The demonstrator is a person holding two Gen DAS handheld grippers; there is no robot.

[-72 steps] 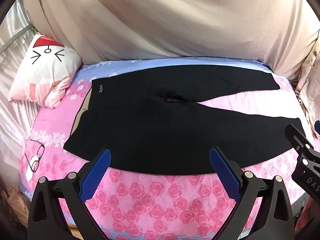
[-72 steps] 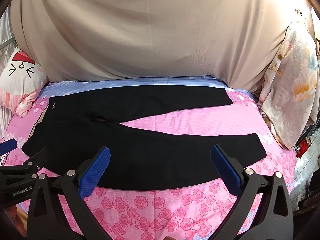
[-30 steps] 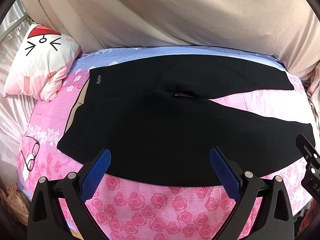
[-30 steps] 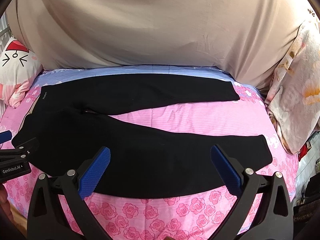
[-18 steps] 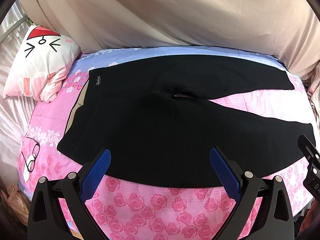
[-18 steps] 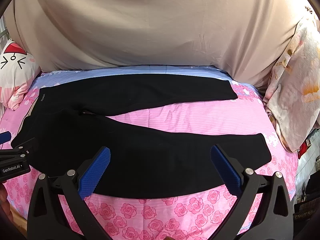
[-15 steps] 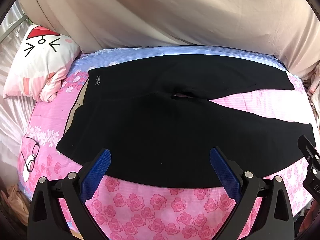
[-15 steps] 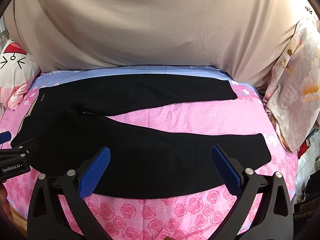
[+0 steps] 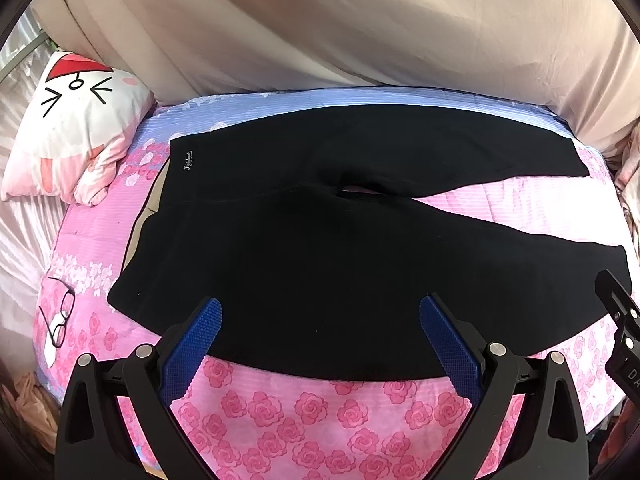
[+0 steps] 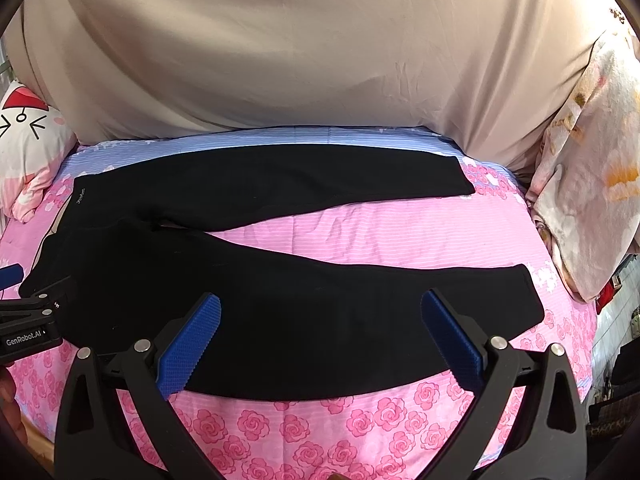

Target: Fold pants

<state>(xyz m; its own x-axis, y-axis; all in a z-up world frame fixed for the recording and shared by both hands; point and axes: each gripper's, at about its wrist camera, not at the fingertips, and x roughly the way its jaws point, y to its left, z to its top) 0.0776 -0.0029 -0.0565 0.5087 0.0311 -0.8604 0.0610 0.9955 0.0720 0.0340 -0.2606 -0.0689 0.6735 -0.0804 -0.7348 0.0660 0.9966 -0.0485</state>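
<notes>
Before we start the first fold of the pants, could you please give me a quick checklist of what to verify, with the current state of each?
1. Left hand-held gripper open, empty: ok.
2. Right hand-held gripper open, empty: ok.
3. Black pants spread flat on pink bedspread: ok.
4. Legs aligned: not ok, splayed in a V.
5. Glasses clear of pants: ok, beside the waistband corner.
6. Fabric smooth at crotch: cannot tell.
</notes>
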